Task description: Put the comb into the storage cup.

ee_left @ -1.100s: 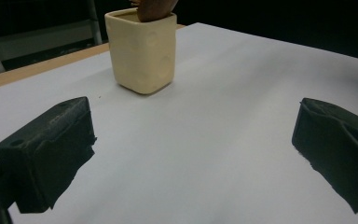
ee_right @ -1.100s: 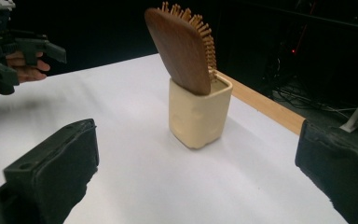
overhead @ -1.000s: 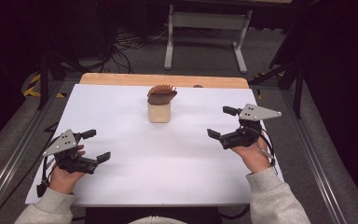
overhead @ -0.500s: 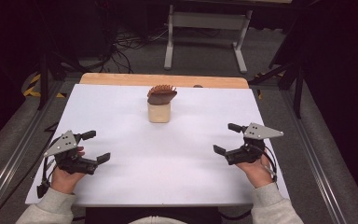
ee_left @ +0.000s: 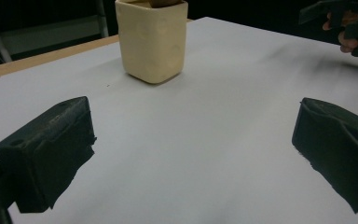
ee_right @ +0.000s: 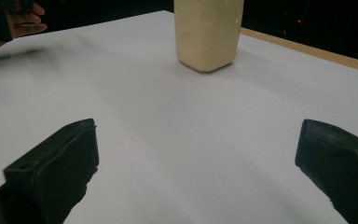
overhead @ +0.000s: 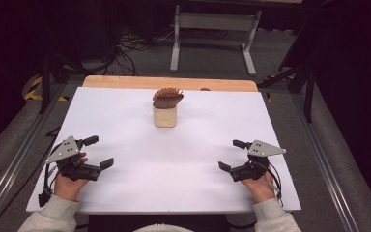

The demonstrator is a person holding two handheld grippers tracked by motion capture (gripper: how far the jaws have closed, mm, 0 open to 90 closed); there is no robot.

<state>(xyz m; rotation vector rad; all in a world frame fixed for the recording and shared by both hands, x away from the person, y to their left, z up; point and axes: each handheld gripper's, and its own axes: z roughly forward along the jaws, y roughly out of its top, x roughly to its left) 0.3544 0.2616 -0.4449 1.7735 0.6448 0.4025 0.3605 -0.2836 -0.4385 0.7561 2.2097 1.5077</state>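
My left gripper (overhead: 98,152) sat low in the lower left of the high view with its jaws spread wide and nothing between them, resting just over the white table top (overhead: 183,159). In the left gripper view my two black pads (ee_left: 51,149) stood far apart at the bottom corners, bare white surface between them. My right gripper (overhead: 231,155) lay in the lower right of the high view, jaws likewise released and empty; in the right gripper view its pads (ee_right: 56,163) framed the same blank sheet. Both grippers pointed inward and up the frame toward a cream square-sided cup (overhead: 164,116), which stood upright near the upper middle of the high view, well apart from both. A brown comb-like piece (overhead: 167,98) with a ridged upper edge stuck out of the cup's mouth, leaning to the right. The cup appeared at the top centre of each gripper view (ee_left: 152,39) (ee_right: 209,32). Beyond the cup, the strip of wooden edge (overhead: 125,82) ran across the frame, and a metal stand (overhead: 212,29) stood on the grey floor above it.
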